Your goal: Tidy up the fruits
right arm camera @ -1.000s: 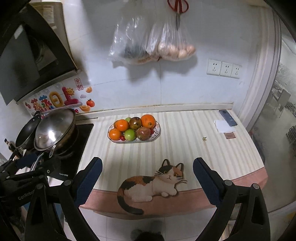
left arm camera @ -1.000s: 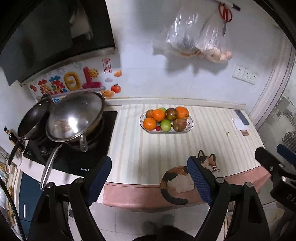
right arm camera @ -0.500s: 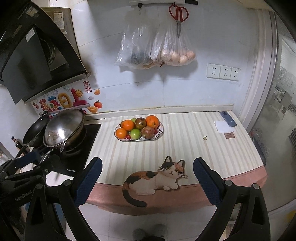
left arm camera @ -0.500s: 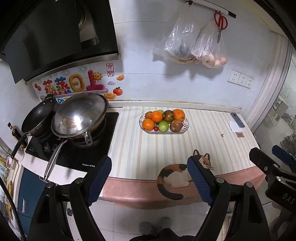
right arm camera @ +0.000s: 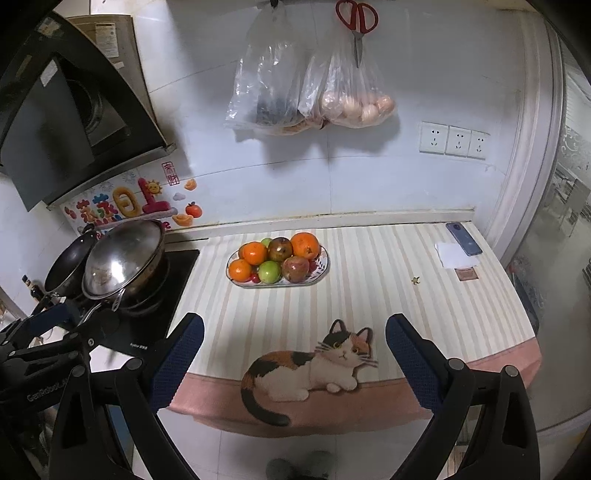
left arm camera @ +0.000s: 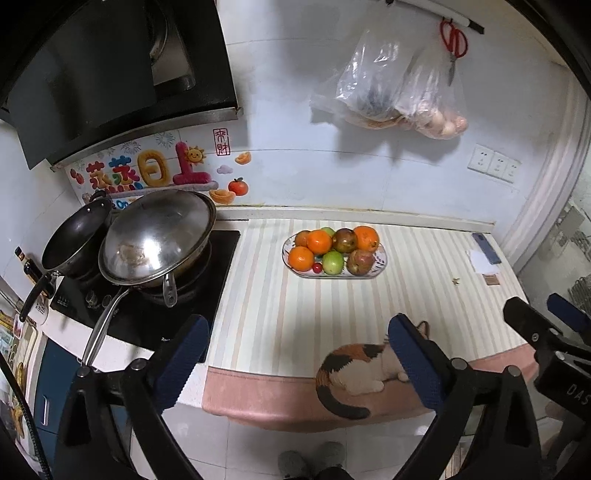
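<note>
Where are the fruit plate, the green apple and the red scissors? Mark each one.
fruit plate (right arm camera: 320,274): right wrist view, on its bare front-right rim.
green apple (right arm camera: 268,271): right wrist view, on the middle of its skin.
red scissors (right arm camera: 357,16): right wrist view, on the handles, hung on the wall.

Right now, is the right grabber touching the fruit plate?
Apart. In the right wrist view the right gripper is open and empty, back at the counter's front edge, with bare striped mat between it and the fruit plate.
</note>
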